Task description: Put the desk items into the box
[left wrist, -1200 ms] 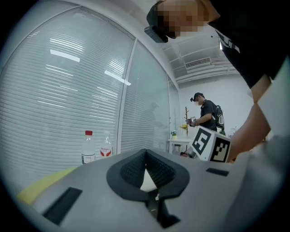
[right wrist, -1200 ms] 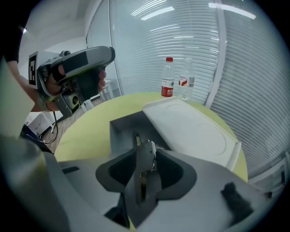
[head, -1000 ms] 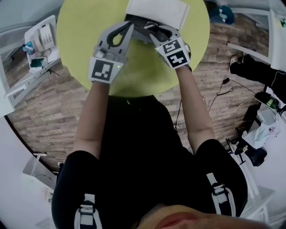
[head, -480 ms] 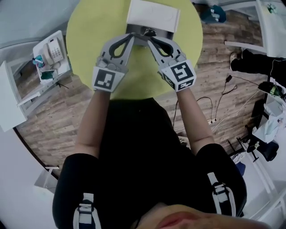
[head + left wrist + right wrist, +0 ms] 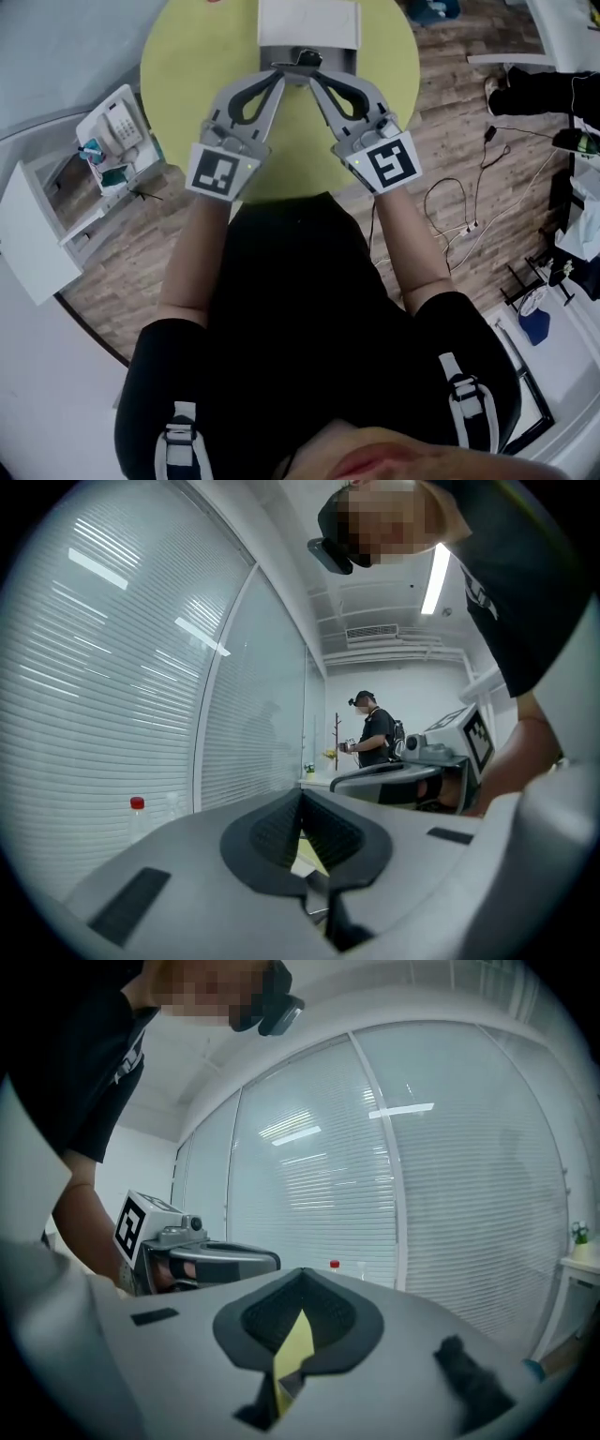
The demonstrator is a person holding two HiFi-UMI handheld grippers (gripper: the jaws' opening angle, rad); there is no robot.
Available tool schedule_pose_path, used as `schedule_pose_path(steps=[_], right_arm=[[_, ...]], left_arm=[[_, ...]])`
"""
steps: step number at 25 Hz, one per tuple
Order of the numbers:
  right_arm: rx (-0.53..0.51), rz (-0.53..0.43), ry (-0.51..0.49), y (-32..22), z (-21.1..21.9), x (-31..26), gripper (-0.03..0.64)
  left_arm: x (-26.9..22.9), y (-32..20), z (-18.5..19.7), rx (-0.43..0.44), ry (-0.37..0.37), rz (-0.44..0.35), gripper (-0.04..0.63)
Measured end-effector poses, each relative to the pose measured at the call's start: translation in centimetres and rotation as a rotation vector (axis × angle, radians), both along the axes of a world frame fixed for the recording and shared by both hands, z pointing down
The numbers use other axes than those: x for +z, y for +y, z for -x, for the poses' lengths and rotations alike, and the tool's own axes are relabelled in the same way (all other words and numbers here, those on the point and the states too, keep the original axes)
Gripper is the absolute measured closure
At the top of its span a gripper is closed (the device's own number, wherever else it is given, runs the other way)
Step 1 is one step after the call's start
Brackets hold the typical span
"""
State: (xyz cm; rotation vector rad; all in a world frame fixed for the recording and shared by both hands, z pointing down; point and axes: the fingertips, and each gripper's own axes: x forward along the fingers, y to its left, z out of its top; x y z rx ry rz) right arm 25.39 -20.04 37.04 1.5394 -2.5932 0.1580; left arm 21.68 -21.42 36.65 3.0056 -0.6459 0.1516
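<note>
Box [image 5: 309,23] beyond, right hand-held gripper [image 5: 317,77] level, jaws just closed, empty

Bare yellow-green worktop [image 5: 183,75] is seen at 9 and 3 o'clock. At 12 o'clock passage is blocked by a white box [image 5: 309,23], with the left hand-held gripper [image 5: 278,75] and right hand-held gripper [image 5: 316,77] crowded before it.

A round yellow-green table [image 5: 187,75] stood on a wood-plank floor [image 5: 122,253]. A white box [image 5: 309,23] sat directly on the tabletop at its far side, roughly midway across. On the floor to the right of the table lay loose cables [image 5: 459,211], and a white shelf unit [image 5: 70,220] stood to the left
</note>
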Motion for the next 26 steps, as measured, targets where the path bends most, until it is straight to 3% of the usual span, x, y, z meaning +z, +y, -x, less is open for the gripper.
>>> schedule_pose_path(steps=[13, 26], right_arm=[[0.058, -0.018, -0.043, 0.6, 0.3, -0.6, 0.601], [0.037, -0.014, -0.031, 0.4, 0.4, -0.1, 0.601]], left_arm=[[0.8, 0.9, -0.3, 0.073, -0.026, -0.035, 0.583], [1.1, 0.7, -0.8, 0.076, -0.014, -0.038, 0.583]])
